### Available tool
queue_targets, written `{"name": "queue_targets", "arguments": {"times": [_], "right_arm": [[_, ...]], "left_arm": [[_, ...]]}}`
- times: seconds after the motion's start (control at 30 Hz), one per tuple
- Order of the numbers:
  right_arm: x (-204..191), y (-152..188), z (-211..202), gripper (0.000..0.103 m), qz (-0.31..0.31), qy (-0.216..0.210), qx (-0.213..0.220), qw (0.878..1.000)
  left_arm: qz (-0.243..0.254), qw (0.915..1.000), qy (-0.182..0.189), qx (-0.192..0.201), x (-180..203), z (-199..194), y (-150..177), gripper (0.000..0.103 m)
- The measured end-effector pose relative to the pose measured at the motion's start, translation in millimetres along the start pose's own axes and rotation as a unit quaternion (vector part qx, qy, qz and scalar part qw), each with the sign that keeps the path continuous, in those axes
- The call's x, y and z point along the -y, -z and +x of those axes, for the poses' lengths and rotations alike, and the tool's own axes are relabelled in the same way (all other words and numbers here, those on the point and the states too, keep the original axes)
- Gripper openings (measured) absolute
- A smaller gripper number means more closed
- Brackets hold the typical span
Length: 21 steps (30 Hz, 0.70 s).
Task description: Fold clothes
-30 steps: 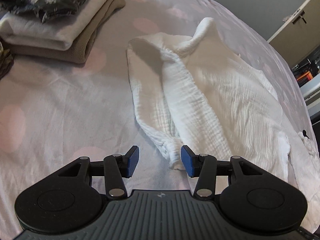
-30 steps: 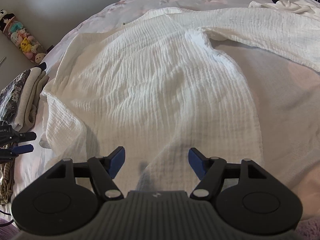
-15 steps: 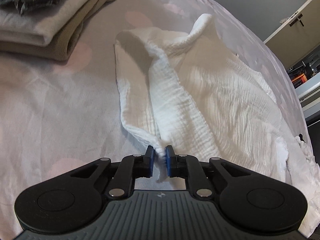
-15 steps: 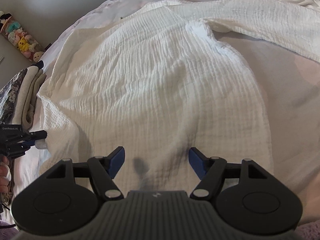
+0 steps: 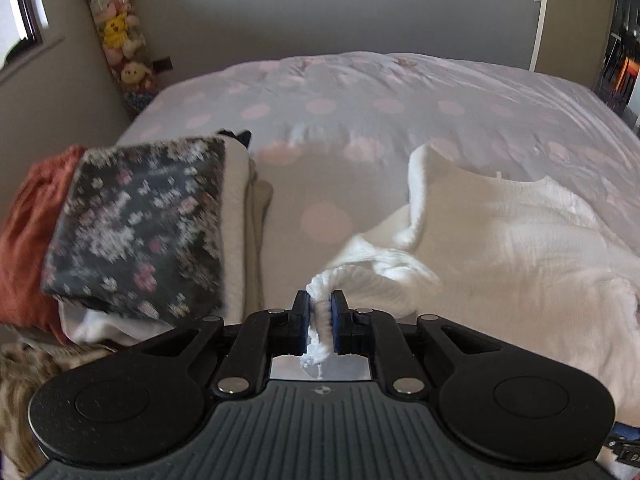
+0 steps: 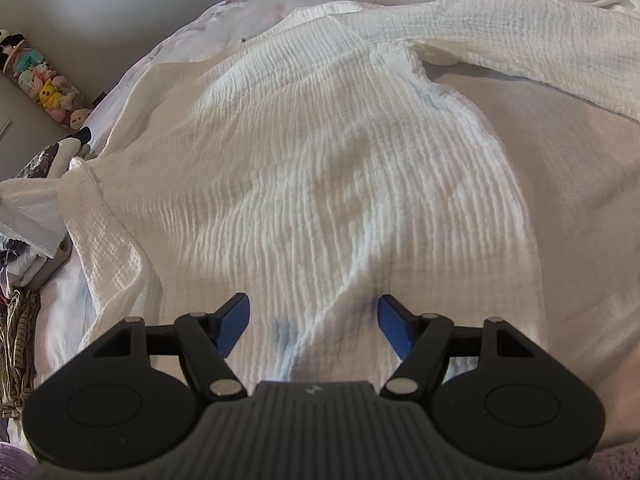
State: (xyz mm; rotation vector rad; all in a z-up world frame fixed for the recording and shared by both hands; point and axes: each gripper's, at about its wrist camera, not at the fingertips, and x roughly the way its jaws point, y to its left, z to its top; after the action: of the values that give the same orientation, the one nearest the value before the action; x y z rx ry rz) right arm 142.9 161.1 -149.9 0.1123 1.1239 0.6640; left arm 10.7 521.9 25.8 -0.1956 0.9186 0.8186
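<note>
Shirt: a white crinkled shirt [image 6: 320, 152] lies spread on the bed [image 5: 400, 96], its body flat and 1 sleeve end lifted off the cover.
Left gripper: the left gripper [image 5: 320, 314] has its jaws pressed together on the sleeve end [image 5: 320, 292], a tuft of cloth poking out below the pads.
Right gripper: the right gripper [image 6: 314, 326] has its jaws spread wide, with the shirt's lower body between and under them; whether the tips touch the cloth I cannot tell.
Direction: from the left jaws the shirt runs away forward and to the right, the sleeve rising in a ridge to the shoulder [image 5: 420, 168].
Long axis: in the right view the body stretches from the jaws away toward the far sleeve [image 6: 540, 28], which lies out to the right.
Nearer hand: the left one holds the sleeve; the right is nearer the hem.
Judgement: a fold of this sleeve over the body would mean carrying it rightward across the chest.
Left view only: a stack of folded clothes [image 5: 136, 224] just left of the jaws, with a dark flowered piece on top.
Right view only: the full spread of the body, its wrinkles, and the second sleeve.
Risk: the thin pinch could slip out.
</note>
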Motion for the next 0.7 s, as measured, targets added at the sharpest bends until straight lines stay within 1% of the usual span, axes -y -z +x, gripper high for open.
{"name": "queue_targets", "arguments": {"times": [0.1, 0.17, 0.23, 0.33, 0.43, 0.5, 0.53, 0.57, 0.63, 0.7], "right_arm": [[0.9, -0.2, -0.3, 0.073, 0.002, -0.002, 0.0, 1.0], [1.5, -0.3, -0.6, 0.073, 0.003, -0.003, 0.0, 1.0], [1.9, -0.5, -0.9, 0.073, 0.004, -0.004, 0.001, 1.0], [1.2, 0.1, -0.7, 0.073, 0.005, -0.005, 0.001, 1.0], [-1.1, 0.8, -0.5, 0.073, 0.006, -0.005, 0.001, 1.0], [-1.5, 1.0, -0.7, 0.073, 0.007, -0.005, 0.001, 1.0], [-1.3, 1.1, -1.0, 0.073, 0.007, -0.005, 0.001, 1.0], [-1.1, 1.1, -1.3, 0.073, 0.008, -0.005, 0.001, 1.0], [-0.7, 1.1, -1.3, 0.073, 0.009, -0.006, 0.0, 1.0], [-0.7, 1.3, -0.8, 0.073, 0.009, -0.005, 0.0, 1.0]], "left_arm": [[0.043, 0.9977, -0.049, 0.018, -5.8, -15.0, -19.7, 0.009], [0.08, 0.9917, -0.095, 0.033, -7.1, -19.2, -30.6, 0.009], [0.117, 0.9819, -0.141, 0.048, -8.5, -23.4, -41.5, 0.009], [0.166, 0.9616, -0.207, 0.071, -16.8, -29.1, -52.9, 0.009], [0.18, 0.9498, -0.242, 0.083, -31.0, -30.8, -59.0, 0.009], [0.208, 0.9365, -0.266, 0.095, -35.5, -26.3, -55.3, 0.009], [0.218, 0.9318, -0.274, 0.096, -37.6, -21.6, -52.0, 0.009], [0.225, 0.9295, -0.276, 0.096, -40.0, -17.0, -48.5, 0.009], [0.225, 0.9335, -0.264, 0.091, -46.0, -6.5, -39.4, 0.009], [0.228, 0.935, -0.26, 0.076, -52.8, 9.8, -25.0, 0.009]]}}
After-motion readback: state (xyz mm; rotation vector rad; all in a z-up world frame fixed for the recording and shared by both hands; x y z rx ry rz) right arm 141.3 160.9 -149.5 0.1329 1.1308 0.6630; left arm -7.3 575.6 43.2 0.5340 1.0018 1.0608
